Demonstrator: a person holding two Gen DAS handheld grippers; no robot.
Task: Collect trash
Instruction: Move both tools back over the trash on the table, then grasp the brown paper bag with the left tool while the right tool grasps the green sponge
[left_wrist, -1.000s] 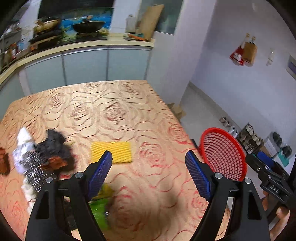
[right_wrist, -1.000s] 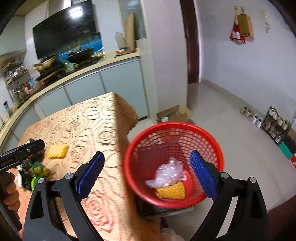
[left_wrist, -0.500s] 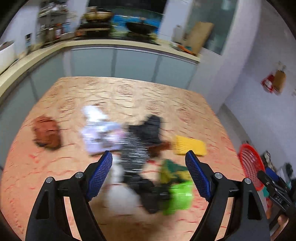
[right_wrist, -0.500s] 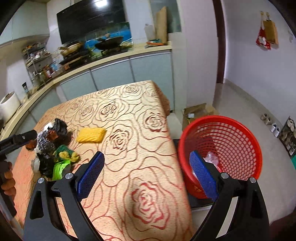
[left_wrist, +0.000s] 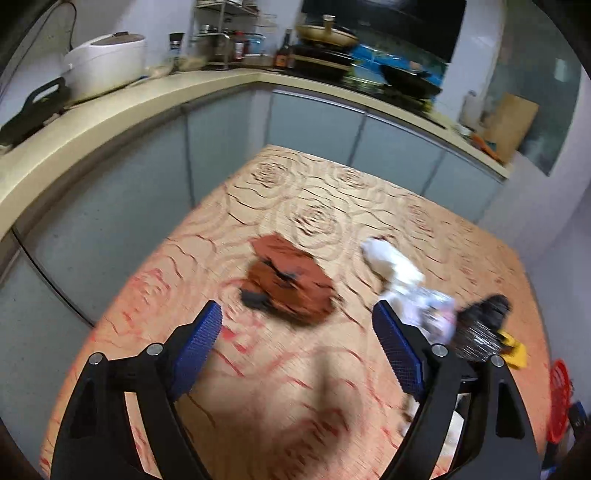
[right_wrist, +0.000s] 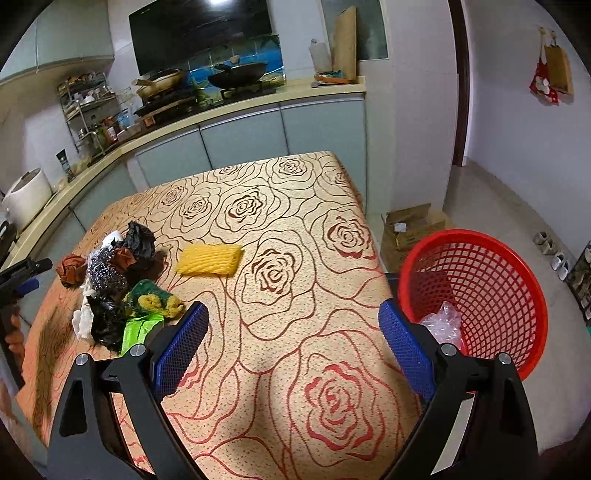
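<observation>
My left gripper (left_wrist: 295, 321) hovers over the rose-patterned table (left_wrist: 314, 206), its jaws opening with nothing between them. A crumpled brown paper (left_wrist: 291, 284) lies just beyond its fingertips. To its right are a white tissue (left_wrist: 391, 264) and a black bag (left_wrist: 487, 306). In the right wrist view my right gripper (right_wrist: 293, 317) stands open and empty above the table's near part. The trash pile (right_wrist: 110, 277), a green wrapper (right_wrist: 138, 328) and a yellow foam net (right_wrist: 208, 260) lie to its left. The red basket (right_wrist: 476, 295) beside the table holds clear plastic (right_wrist: 443, 321).
A kitchen counter wraps around the far side, with a white rice cooker (left_wrist: 105, 61) and a wok (right_wrist: 240, 72) on it. A cardboard box (right_wrist: 410, 225) sits on the floor past the table's right edge. Shoes (right_wrist: 554, 254) line the right wall.
The left gripper swung left, from the yellow net and basket, across the trash pile to the brown paper. The right gripper swung left, from over the basket to the table.
</observation>
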